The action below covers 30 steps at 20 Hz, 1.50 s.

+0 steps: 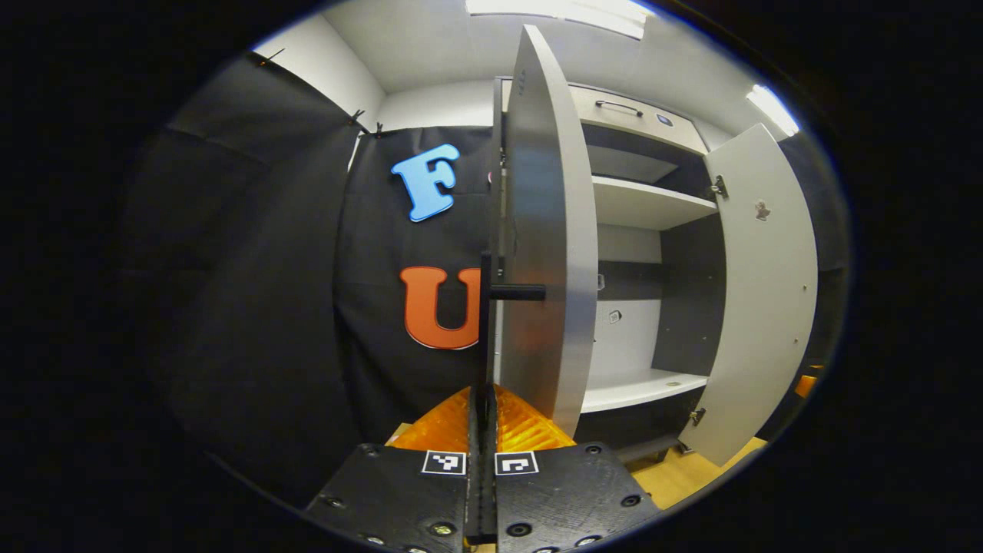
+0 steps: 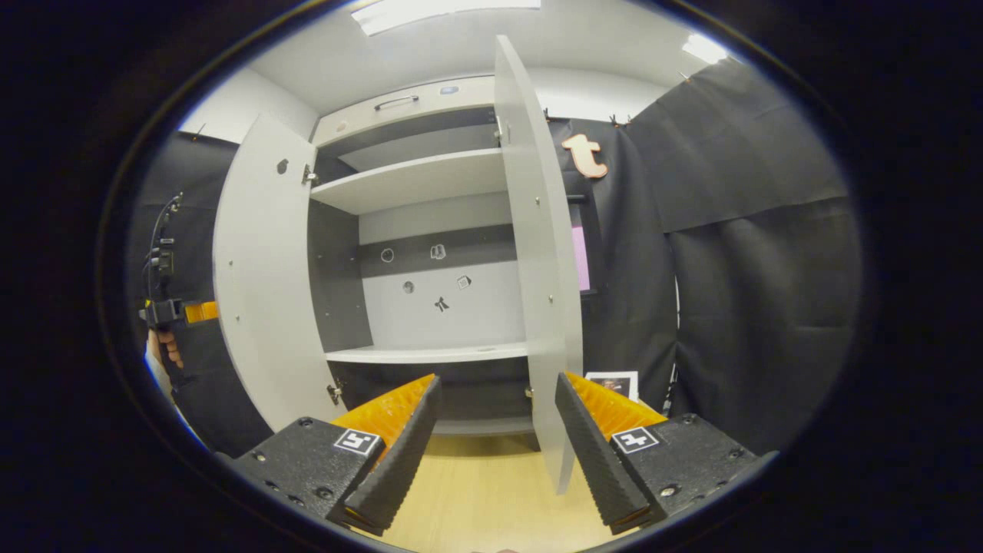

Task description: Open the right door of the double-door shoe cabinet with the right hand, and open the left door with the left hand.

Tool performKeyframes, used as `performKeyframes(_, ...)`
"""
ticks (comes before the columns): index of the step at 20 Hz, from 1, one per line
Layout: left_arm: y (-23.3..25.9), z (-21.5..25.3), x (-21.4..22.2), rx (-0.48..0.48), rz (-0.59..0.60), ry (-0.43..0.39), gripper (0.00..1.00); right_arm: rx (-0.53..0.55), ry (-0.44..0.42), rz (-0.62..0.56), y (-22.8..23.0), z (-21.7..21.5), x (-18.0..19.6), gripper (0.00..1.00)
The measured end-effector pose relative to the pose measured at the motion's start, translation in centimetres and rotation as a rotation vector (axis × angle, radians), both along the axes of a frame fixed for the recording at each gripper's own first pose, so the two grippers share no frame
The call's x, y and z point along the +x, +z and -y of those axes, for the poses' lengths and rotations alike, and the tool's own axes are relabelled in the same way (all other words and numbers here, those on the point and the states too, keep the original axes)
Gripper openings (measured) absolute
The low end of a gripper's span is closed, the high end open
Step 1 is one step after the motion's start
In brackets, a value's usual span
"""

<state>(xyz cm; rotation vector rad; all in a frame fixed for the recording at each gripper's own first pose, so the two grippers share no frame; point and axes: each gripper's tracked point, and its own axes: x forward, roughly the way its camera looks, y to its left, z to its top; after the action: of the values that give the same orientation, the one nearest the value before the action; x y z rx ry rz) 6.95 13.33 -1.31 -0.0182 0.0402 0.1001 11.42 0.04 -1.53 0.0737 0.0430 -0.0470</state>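
On my left gripper [image 1: 482, 430] I see 2 black textured plates studded with screws, each carrying 1 small square black-and-white marker, with ribbed faces ahead of them. My right gripper [image 2: 498, 430] has the same black plates, screws and 2 markers, plus toothed inner edges. Farther off, a hand [image 2: 165, 349] shows a pale sleeve cuff, with thin black cables [image 2: 157, 230] above.

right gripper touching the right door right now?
Apart. In the right gripper view the right gripper is open, and the right door edge hangs in the gap between its fingers with floor visible on both sides of it.
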Motion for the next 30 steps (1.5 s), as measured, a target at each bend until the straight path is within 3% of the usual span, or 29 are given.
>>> performKeyframes(1,-0.2,0.1,0.0,-0.033,-0.003,-0.029,0.00,-0.004,0.000,-0.002,-0.1,0.0,0.0,0.95)
performKeyframes(2,-0.1,0.1,0.1,-0.046,0.008,-0.050,0.10,-0.008,-0.001,-0.004,-0.1,0.0,0.0,0.95)
performKeyframes(3,-0.3,0.0,0.1,-0.028,0.014,-0.060,0.00,-0.010,-0.002,-0.007,-0.1,0.0,0.0,0.95)
performKeyframes(5,-0.2,-0.2,0.0,0.016,0.032,-0.065,0.00,-0.007,0.002,-0.011,-0.2,-0.3,-0.1,0.95)
performKeyframes(7,-0.6,-0.1,-0.3,0.043,0.027,-0.048,0.00,-0.007,0.014,-0.014,-0.2,-0.7,-0.1,0.95)
performKeyframes(8,-0.9,-0.1,-1.6,0.043,0.018,-0.026,0.00,-0.012,0.019,-0.016,-0.2,-0.9,-0.1,0.92)
performKeyframes(10,-1.0,-0.2,-5.1,0.037,0.034,0.049,0.00,-0.028,0.012,-0.003,-0.1,-0.8,-0.4,0.95)
performKeyframes(11,-1.3,1.2,-6.6,0.011,0.040,0.044,0.00,-0.036,0.003,0.005,-0.1,-0.4,-0.3,0.95)
performKeyframes(14,-2.3,8.2,-7.5,-0.048,0.031,-0.063,0.00,-0.030,0.023,-0.033,-0.8,-1.0,-0.4,0.95)
performKeyframes(15,-2.8,9.5,-7.1,-0.034,0.028,-0.069,0.00,-0.033,0.028,-0.036,-0.9,-1.2,-0.9,0.92)
performKeyframes(17,-3.6,11.3,-6.5,-0.023,0.019,-0.082,0.00,-0.062,0.030,-0.030,-0.8,-1.1,-1.1,0.95)
performKeyframes(20,-4.7,16.5,-6.3,-0.075,0.016,-0.205,0.00,-0.085,0.058,-0.029,-0.7,-1.6,-1.5,0.95)
performKeyframes(22,-4.8,17.2,-6.3,-0.102,0.017,-0.215,0.00,-0.084,0.068,-0.017,-0.5,-1.8,-1.8,0.95)
performKeyframes(23,-4.7,17.0,-6.3,-0.112,0.019,-0.208,0.05,-0.080,0.069,-0.012,-0.5,-1.8,-1.9,0.95)
performKeyframes(24,-4.9,17.1,-6.3,-0.117,0.017,-0.205,0.17,-0.075,0.070,-0.011,-0.5,-1.8,-1.8,0.95)
performKeyframes(25,-4.9,17.0,-6.2,-0.116,0.009,-0.199,0.47,-0.070,0.072,-0.010,-0.5,-1.8,-1.9,0.92)
performKeyframes(26,-5.2,17.1,-6.2,-0.117,0.001,-0.196,0.77,-0.068,0.071,-0.008,-0.5,-1.8,-2.0,0.95)
performKeyframes(27,-5.4,16.9,-6.1,-0.113,-0.003,-0.181,0.68,-0.067,0.068,-0.007,-0.5,-1.6,-2.0,0.95)
performKeyframes(28,-5.4,16.6,-6.1,-0.108,-0.004,-0.166,0.69,-0.068,0.062,-0.005,-0.4,-1.5,-2.0,0.95)
performKeyframes(30,-5.2,16.1,-6.4,-0.090,0.000,-0.135,0.83,-0.073,0.053,-0.006,-0.5,-1.2,-1.9,0.95)
